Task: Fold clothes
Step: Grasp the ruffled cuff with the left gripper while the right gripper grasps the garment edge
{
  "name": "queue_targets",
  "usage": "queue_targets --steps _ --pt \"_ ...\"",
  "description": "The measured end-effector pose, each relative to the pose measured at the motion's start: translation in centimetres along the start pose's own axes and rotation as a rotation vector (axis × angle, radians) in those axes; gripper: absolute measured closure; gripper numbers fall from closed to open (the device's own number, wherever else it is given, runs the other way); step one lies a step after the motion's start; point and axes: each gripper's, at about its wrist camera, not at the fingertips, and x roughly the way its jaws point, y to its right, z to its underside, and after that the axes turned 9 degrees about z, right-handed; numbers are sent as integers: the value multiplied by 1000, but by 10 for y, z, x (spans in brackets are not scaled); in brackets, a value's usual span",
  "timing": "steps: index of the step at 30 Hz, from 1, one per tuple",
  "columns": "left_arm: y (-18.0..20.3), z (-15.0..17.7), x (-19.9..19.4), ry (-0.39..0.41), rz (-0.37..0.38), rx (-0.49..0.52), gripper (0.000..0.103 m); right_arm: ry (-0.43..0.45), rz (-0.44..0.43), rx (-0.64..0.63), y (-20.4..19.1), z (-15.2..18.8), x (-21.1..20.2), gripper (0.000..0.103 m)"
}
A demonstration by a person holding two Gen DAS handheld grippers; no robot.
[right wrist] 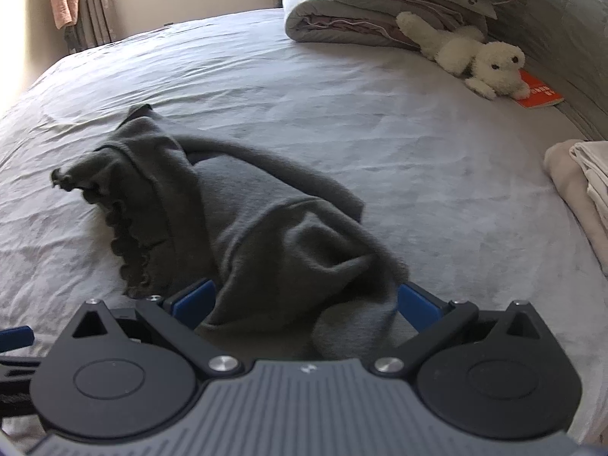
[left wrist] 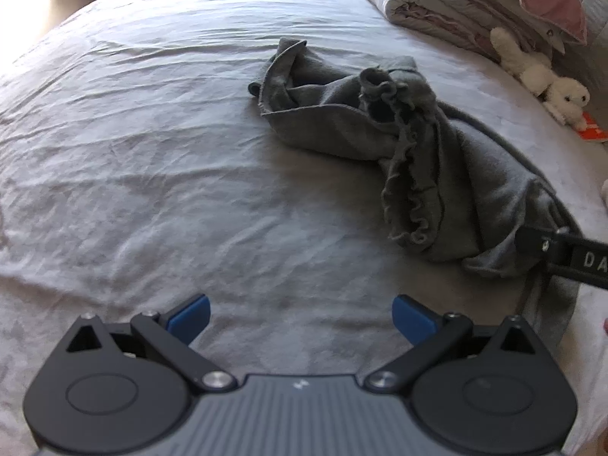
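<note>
Right gripper (right wrist: 304,304) stands wide with the crumpled grey garment (left wrist: 380,144) between its blue pads; left gripper (left wrist: 302,319) is wide and empty above the bed sheet (left wrist: 152,152). Spreading needs one single layer pinched.

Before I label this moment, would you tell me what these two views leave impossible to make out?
- Grey garment: its type; bunched in both views, near end behind the open right gripper.
- Orange book: cover text too small; plush dog overlaps it.
- Beige folded stack: cut off by the right wrist view's edge.
- Open left gripper: holds nothing.
</note>
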Motion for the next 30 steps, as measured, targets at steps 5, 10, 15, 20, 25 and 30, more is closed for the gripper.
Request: queue_targets --steps 5,10,15,20,25,30 --pt "4 -2 3 36 77 -8 5 -7 18 5 13 2 4 0" --pt "10 -1 12 66 145 -13 14 -13 20 14 28 4 7 0" --pt "12 3 24 105 144 -28 35 -57 -15 37 42 7 16 0" --pt "7 6 30 157 128 -50 65 -137 -77 58 50 11 32 18" --pt "7 4 24 192 121 -40 94 -121 -123 22 46 13 30 56" --pt "12 2 11 249 73 14 96 -127 -213 38 44 13 21 89"
